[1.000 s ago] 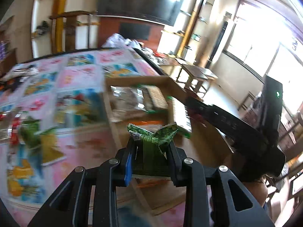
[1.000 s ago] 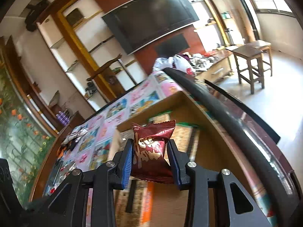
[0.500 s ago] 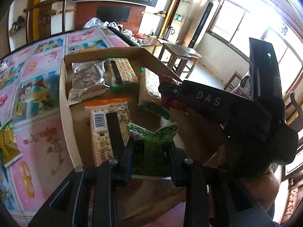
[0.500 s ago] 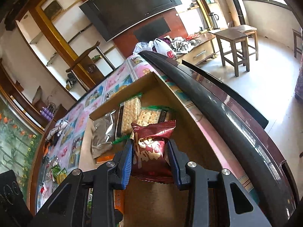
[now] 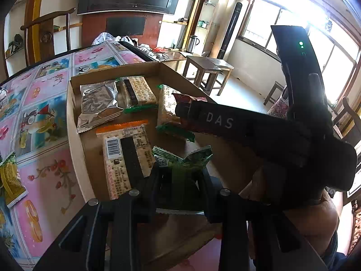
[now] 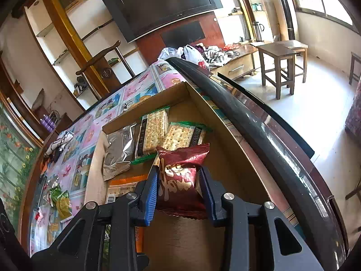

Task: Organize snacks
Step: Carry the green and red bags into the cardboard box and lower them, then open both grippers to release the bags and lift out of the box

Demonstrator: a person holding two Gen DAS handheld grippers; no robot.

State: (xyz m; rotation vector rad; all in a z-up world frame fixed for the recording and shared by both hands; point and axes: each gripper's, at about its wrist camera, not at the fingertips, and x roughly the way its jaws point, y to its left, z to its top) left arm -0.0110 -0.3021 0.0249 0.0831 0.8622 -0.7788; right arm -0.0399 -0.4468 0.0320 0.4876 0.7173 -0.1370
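While both tools hang over the cardboard box [image 5: 74,122] on the counter [image 5: 45,176], your left tongs [image 5: 180,180] are clamped on a green snack packet [image 5: 185,162] and your right tongs [image 6: 178,189] pinch a dark red snack packet [image 6: 180,171]. Below lie cracker packs [image 6: 155,131] and a silver pouch [image 5: 99,103]; an orange-edged pack [image 5: 126,153] sits nearest your left tongs.

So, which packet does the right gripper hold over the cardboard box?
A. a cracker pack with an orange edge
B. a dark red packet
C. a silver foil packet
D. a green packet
B: the right gripper is shut on the dark red packet, above the cardboard box; the green packet sits in the left gripper.
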